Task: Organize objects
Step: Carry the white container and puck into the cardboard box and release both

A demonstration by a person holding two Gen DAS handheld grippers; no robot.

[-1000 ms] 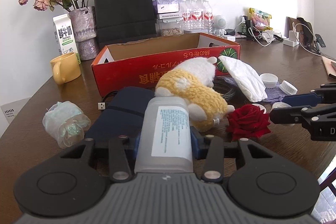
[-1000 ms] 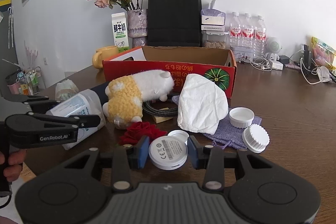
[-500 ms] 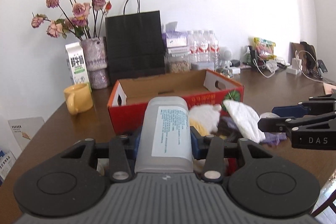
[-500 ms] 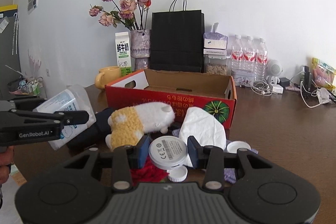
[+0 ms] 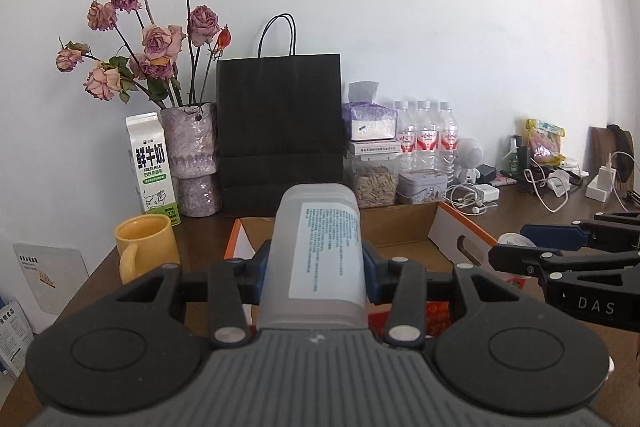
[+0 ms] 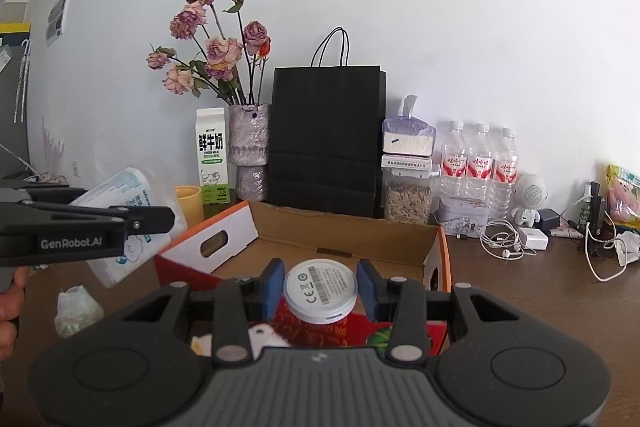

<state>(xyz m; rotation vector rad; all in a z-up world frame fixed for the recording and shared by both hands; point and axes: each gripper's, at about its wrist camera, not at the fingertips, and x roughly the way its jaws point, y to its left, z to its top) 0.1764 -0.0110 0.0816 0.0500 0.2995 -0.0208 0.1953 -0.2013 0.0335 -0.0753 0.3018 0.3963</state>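
— Two tongs, what has each got?

— My left tongs (image 5: 316,263) are clamped partway closed on a frosted plastic bottle (image 5: 316,247) with a white printed label, its base toward my camera. My right tongs (image 6: 320,291) pinch a round white disc (image 6: 320,291), flat face up with a barcode and CE mark.

— How are your hands set?

— Both tongs tilt slightly downward, side by side, above the near edge of the red cardboard box (image 6: 336,239), which lies open on the brown worktop (image 6: 540,287).

— What stands beyond?

— Nothing between me and the box. Behind it: a black paper bag (image 5: 280,123), a vase of dried roses (image 5: 192,155), a yellow mug (image 5: 146,247), three water bottles (image 6: 478,163).

— Any writing?

— "FRESH MILK" on the carton (image 5: 152,167), "GenRobot.AI" on my left tongs, "DAS" on my right.
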